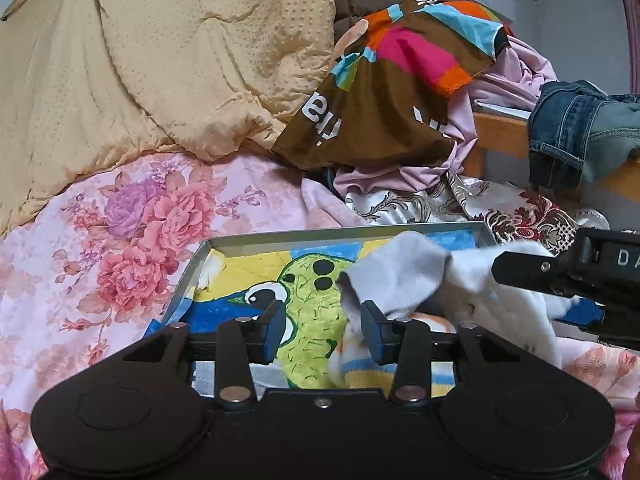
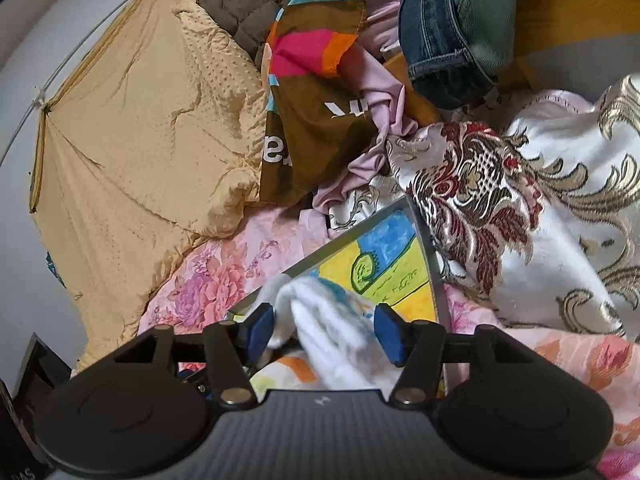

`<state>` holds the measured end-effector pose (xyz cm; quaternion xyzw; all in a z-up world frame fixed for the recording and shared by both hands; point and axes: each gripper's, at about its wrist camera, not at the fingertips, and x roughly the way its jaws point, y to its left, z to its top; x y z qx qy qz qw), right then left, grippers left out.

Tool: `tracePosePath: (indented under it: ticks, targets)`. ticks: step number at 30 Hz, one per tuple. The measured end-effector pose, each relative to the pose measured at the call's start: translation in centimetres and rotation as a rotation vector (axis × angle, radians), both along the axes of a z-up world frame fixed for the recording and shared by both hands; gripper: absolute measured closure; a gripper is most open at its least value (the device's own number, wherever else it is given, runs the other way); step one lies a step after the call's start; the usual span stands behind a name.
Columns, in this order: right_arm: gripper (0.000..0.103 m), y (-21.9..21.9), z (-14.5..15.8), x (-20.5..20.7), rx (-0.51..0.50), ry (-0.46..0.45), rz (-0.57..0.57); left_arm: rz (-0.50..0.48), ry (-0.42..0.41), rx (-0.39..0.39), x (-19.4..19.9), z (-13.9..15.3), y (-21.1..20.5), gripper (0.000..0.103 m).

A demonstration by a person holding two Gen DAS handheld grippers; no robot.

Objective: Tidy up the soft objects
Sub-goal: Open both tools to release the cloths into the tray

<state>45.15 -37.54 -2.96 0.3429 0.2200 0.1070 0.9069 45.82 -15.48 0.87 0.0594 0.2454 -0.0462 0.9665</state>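
A shallow metal tray (image 1: pixel 320 236) with a bright parrot drawing in its bottom lies on the floral bed sheet (image 1: pixel 120 240). A white and grey sock (image 1: pixel 404 268) is heaped in its right half, over a sock with orange, yellow and blue stripes (image 1: pixel 372 376). My left gripper (image 1: pixel 323 332) hovers over the tray, open; its right pad is at the sock's edge and only the drawing shows between the pads. My right gripper (image 2: pixel 325 332) is open with the white sock (image 2: pixel 332 320) lying loosely between its blue pads. In the left wrist view the right gripper (image 1: pixel 548 292) comes in from the right over the sock.
A yellow quilt (image 1: pixel 140 60) fills the back left. A brown cloth with coloured patches (image 1: pixel 380 100), a lilac garment (image 1: pixel 512 76) and jeans (image 1: pixel 568 132) are piled behind the tray. A white cushion with a red and gold pattern (image 2: pixel 520 200) lies by the tray's right rim (image 2: pixel 434 280).
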Motion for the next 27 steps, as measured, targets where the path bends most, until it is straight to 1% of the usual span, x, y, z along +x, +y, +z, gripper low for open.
tracePosePath:
  ticks: [3,6,8,11,12,13,17,20,24,27]
  targets:
    - [0.035,0.0,0.0,-0.2,0.009,0.0,0.003,0.005,-0.002,0.003,-0.6,0.3,0.2,0.053]
    - [0.029,0.0,0.2,-0.7,0.024,-0.007,-0.002,0.011,-0.025,0.004,-1.7,0.9,0.6,0.045]
    - [0.025,0.0,0.4,-1.3,0.03,-0.011,-0.005,0.02,-0.044,-0.003,-2.7,1.4,1.1,0.033]
    - [0.019,0.0,1.1,-2.3,0.024,-0.028,-0.008,0.029,-0.067,-0.015,-4.3,2.4,1.8,0.026]
    - [0.018,0.1,1.5,-2.7,0.015,-0.037,-0.009,0.03,-0.072,-0.016,-4.8,2.8,2.0,0.024]
    - [0.017,0.1,1.9,-3.2,0.003,-0.047,-0.009,0.033,-0.077,-0.013,-5.3,3.2,2.2,0.02]
    - [0.011,0.2,3.7,-5.5,-0.055,-0.094,-0.012,0.044,-0.104,-0.012,-7.3,4.9,3.1,0.013]
    - [0.007,0.3,5.2,-7.6,-0.121,-0.132,-0.018,0.047,-0.125,-0.015,-9.0,6.1,3.9,0.008]
    - [0.001,0.9,7.0,-10.5,-0.212,-0.186,-0.04,0.058,-0.15,-0.035,-11.7,7.6,5.0,0.006]
    - [0.0,2.0,8.1,-13.0,-0.326,-0.229,-0.076,0.061,-0.169,-0.042,-14.3,8.1,5.5,0.006]
